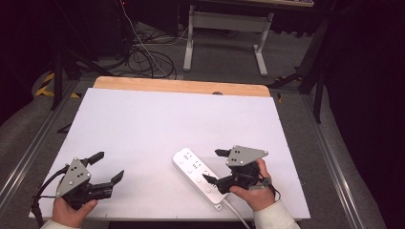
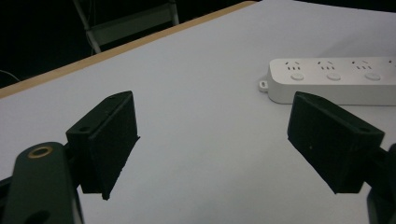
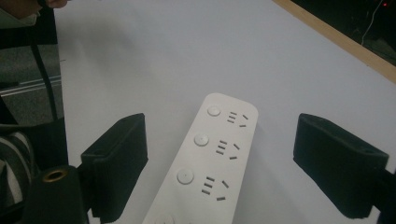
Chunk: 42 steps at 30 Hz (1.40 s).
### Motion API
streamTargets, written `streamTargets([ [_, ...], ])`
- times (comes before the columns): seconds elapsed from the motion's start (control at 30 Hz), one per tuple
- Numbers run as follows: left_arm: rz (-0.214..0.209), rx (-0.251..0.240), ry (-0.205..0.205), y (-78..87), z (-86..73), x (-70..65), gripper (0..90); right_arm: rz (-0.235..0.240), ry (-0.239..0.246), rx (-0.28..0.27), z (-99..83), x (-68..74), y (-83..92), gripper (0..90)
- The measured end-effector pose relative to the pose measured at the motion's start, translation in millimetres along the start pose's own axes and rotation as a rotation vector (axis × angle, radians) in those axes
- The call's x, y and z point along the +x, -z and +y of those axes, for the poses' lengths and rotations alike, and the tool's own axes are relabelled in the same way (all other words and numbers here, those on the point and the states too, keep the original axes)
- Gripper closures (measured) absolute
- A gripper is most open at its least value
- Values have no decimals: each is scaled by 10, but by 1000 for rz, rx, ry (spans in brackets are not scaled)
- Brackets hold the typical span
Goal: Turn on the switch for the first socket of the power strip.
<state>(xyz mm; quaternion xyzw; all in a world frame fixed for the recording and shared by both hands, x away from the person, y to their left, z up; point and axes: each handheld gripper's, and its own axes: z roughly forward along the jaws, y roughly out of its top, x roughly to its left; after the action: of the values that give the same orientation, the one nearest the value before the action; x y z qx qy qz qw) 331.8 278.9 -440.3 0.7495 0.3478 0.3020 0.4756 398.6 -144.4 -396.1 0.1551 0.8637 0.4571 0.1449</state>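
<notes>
The right gripper (image 1: 213, 165) is hovering over the white power strip (image 1: 199, 175), jaws standing wide and gripping nothing. In the right gripper view the power strip (image 3: 205, 163) is lying flat on the white table (image 3: 196, 51), running up between the two black jaws with clear gaps on both sides. The strip is sitting near the front edge of the table (image 1: 157, 119), right of centre, its cord trailing off toward the person. Over on the left, the left gripper (image 1: 109, 166) is resting near the front corner, jaws also spread wide and empty, well apart from the power strip (image 2: 336, 79).
</notes>
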Motion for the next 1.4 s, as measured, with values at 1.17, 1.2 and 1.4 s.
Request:
streamTargets([
  [1.17, -7, 6, 18, 0, -5, 11, 163, 108, 71, 235, 21, 138, -149, 900],
  [1.2, -6, 6, 18, 0, -6, 10, 163, 105, 73, 250, 18, 147, -163, 900],
  [1.4, -6, 5, 23, -2, -8, 9, 163, 103, 80, 358, -20, 141, -236, 900],
])
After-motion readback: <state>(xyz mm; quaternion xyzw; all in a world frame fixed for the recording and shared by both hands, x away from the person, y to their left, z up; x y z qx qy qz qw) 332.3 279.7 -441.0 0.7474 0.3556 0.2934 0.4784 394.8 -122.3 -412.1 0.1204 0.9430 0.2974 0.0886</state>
